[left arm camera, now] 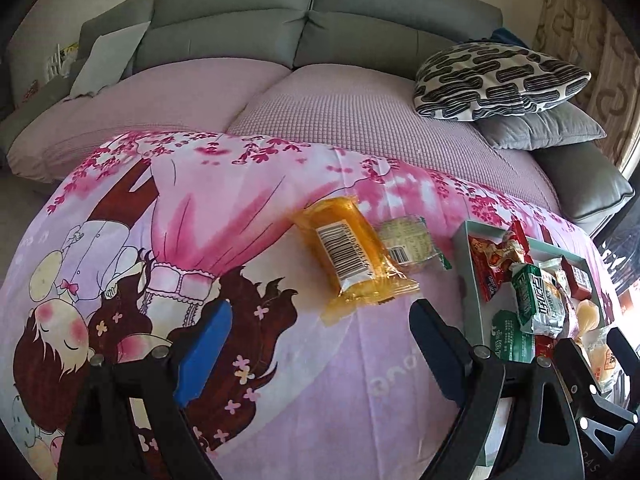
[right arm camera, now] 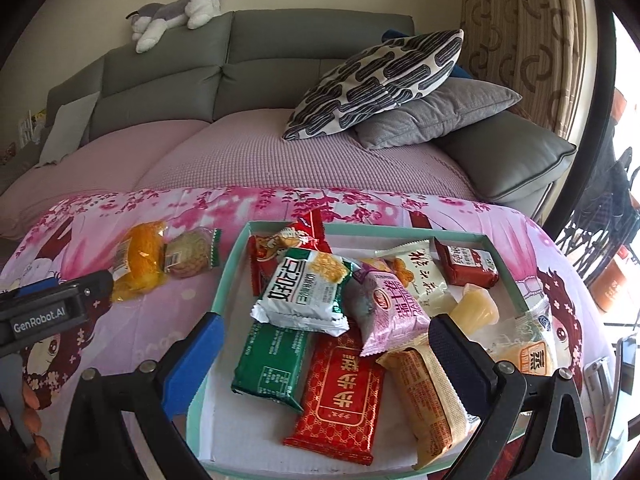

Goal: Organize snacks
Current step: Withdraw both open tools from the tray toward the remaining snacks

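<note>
An orange snack packet (left arm camera: 354, 256) with a barcode lies on the pink cartoon cloth, just beyond my open, empty left gripper (left arm camera: 320, 332). A round biscuit in a clear wrapper (left arm camera: 406, 244) lies touching its right side. Both show in the right wrist view: the orange packet (right arm camera: 138, 260) and the biscuit (right arm camera: 190, 254). A shallow teal-rimmed box (right arm camera: 232, 256) holds several packets, among them a white-green one (right arm camera: 304, 292), a red one (right arm camera: 340, 396) and a green one (right arm camera: 272, 360). My right gripper (right arm camera: 324, 344) is open and empty over the box. The box also shows in the left wrist view (left arm camera: 466, 276).
The table's far edge meets a sofa with a mauve seat cover (right arm camera: 280, 156). A patterned cushion (right arm camera: 376, 80) lies on a grey cushion (right arm camera: 436, 116) at the right. A jelly cup (right arm camera: 474, 308) and a clear-wrapped cake (right arm camera: 528, 344) lie at the box's right side.
</note>
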Demonstrator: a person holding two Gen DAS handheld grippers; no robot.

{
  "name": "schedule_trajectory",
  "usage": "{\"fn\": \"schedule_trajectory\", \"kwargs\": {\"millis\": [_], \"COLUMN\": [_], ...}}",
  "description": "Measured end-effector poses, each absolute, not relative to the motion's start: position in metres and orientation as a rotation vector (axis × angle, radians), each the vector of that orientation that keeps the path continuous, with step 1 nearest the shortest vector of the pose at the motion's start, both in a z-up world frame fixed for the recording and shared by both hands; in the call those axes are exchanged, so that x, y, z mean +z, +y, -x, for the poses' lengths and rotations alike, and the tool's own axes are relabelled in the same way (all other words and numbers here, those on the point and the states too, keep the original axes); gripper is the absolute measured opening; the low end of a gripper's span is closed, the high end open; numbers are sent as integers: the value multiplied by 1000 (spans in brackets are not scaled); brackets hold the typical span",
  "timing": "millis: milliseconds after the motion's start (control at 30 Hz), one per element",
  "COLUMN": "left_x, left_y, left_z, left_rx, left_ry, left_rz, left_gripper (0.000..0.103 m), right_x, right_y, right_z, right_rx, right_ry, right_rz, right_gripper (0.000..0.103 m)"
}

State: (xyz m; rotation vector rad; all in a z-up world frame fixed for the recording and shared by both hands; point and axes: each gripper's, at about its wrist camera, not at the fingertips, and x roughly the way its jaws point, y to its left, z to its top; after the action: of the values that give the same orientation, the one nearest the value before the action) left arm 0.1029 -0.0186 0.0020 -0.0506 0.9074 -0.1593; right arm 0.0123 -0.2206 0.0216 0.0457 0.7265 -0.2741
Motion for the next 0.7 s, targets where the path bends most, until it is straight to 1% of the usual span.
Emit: {"fn": "schedule_trajectory", "kwargs": {"millis": [267, 533, 700], "left_x": [2, 9, 10], "left_y": [-9, -4, -9], "left_z": [-124, -147, -159], "left_rx": [-138, -123, -125], "left_ry": [928, 891, 863], "left_rz": [71, 115, 99], "left_gripper": [91, 91, 91], "right_x": [24, 39, 39], "right_y": [-205, -196, -191], "right_z": [-33, -63, -87], "right_rx": [-251, -242, -237], "right_ry": [715, 658, 633], "right_rz": [-23, 0, -16], "right_gripper": [103, 103, 103]}}
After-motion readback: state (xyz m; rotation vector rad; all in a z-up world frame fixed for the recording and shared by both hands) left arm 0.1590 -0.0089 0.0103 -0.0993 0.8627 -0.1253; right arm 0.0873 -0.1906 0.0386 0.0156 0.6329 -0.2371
